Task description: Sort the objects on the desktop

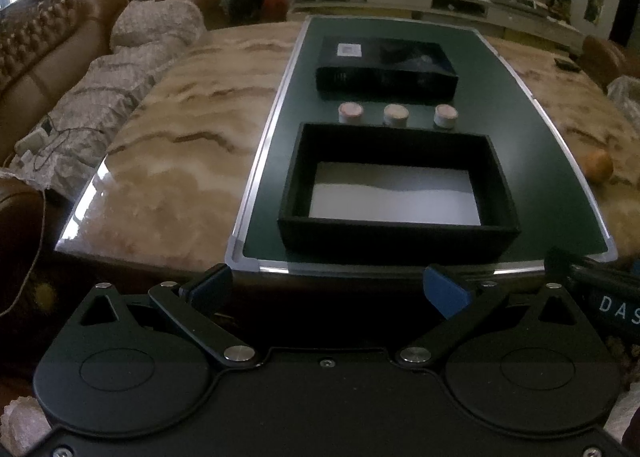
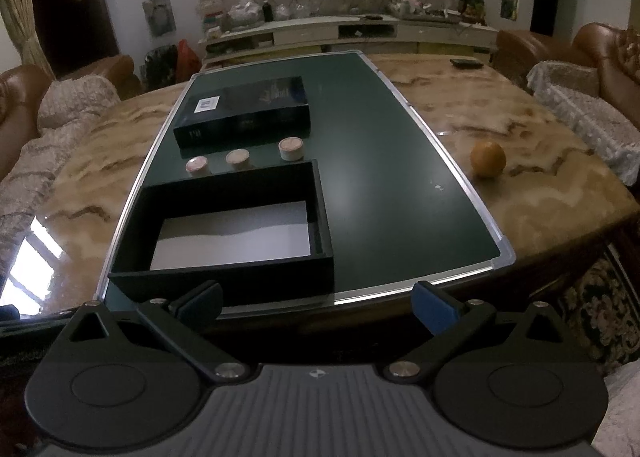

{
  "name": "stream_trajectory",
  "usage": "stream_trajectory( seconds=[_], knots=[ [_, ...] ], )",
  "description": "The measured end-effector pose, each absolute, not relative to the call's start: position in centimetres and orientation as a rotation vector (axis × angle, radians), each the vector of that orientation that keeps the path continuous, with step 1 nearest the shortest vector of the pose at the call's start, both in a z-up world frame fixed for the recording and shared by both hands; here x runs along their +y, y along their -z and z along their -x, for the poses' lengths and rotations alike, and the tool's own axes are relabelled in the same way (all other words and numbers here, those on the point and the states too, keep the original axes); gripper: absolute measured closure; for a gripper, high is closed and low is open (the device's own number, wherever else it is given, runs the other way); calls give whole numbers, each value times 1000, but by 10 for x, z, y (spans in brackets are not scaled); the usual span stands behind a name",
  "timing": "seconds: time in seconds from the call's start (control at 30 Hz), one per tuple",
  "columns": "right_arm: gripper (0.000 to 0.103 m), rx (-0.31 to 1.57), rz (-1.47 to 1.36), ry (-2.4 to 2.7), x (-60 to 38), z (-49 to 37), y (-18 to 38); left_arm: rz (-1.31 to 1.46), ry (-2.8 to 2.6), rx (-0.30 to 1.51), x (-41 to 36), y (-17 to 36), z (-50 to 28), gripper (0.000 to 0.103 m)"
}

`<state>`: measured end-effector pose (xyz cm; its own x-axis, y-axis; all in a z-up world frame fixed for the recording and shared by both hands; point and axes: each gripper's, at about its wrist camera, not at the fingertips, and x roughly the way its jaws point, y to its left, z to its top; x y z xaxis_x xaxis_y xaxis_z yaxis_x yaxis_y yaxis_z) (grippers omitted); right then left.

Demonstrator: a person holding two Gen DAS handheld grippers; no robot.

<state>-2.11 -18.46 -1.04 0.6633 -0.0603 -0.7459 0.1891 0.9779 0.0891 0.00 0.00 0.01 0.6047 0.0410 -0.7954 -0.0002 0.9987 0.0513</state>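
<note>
Three small round caps [image 2: 237, 158] sit in a row between the open tray [image 2: 326, 217] and the closed box [image 2: 244, 113] on the bench [image 2: 520, 161] — light, rigid, likely best pinched across their sides. Both grippers — left gripper [image 1: 328, 285], right gripper [image 2: 316, 301] — hang back, jaws spread, holding nothing.

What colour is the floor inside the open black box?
White, best seen in the right wrist view.

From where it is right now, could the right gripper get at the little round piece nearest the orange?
Probably yes. The right gripper has its jaws open and empty, and the rightmost round piece stands alone behind the open black box; coming over the box's right wall looks unobstructed.
</note>
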Motion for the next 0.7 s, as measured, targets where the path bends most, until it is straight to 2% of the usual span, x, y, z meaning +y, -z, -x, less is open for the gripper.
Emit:
stream_trajectory(
  seconds=[0.7],
  knots=[
    [0, 839, -146, 123, -177, 15, 20, -29, -29, 948, 5, 7, -5, 0]
  ],
)
